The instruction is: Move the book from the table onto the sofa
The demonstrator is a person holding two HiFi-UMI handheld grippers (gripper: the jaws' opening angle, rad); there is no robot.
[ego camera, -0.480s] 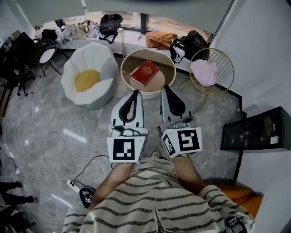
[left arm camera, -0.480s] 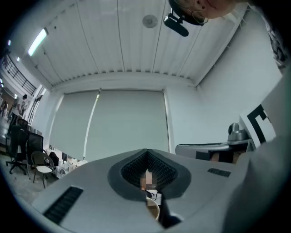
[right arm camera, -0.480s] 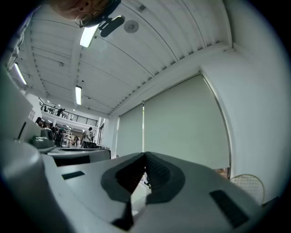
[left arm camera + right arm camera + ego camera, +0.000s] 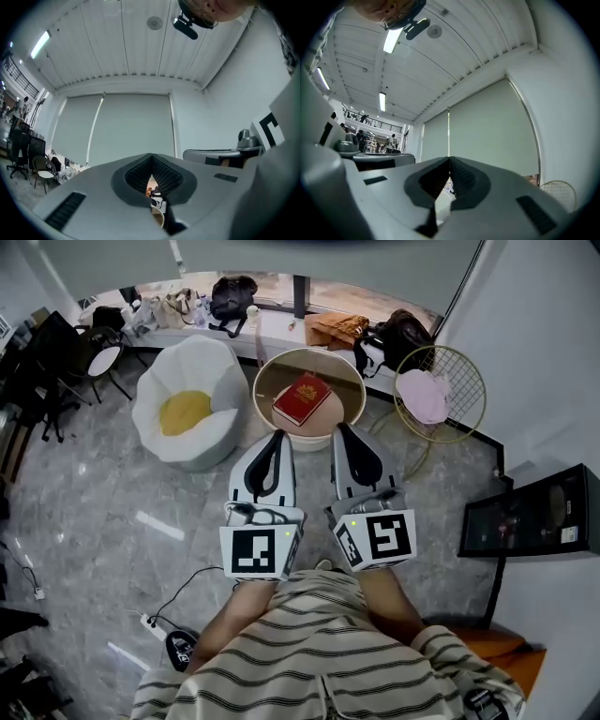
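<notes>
A red book (image 4: pixel 301 397) lies on the small round table (image 4: pixel 349 379) at the top middle of the head view. To the table's left stands a white flower-shaped sofa (image 4: pixel 164 442) with a yellow seat cushion (image 4: pixel 184 412). My left gripper (image 4: pixel 276 437) and right gripper (image 4: pixel 341 429) are held side by side just short of the table's near rim, both shut and holding nothing. In the left gripper view the jaws (image 4: pixel 151 161) meet at the tip, with a sliver of the table below. In the right gripper view the gripper (image 4: pixel 450 164) also shows its jaws together.
A gold wire chair (image 4: pixel 448 381) with a pink cloth (image 4: pixel 425 396) stands right of the table. Bags (image 4: pixel 231 294) and clutter line the window ledge behind. A black cabinet (image 4: pixel 534 517) is at the right, and a power strip with cable (image 4: pixel 155 622) lies on the marble floor at lower left.
The view has shifted slightly; table, book and sofa sit a little to the right in the picture. Both grippers remain shut, side by side.
</notes>
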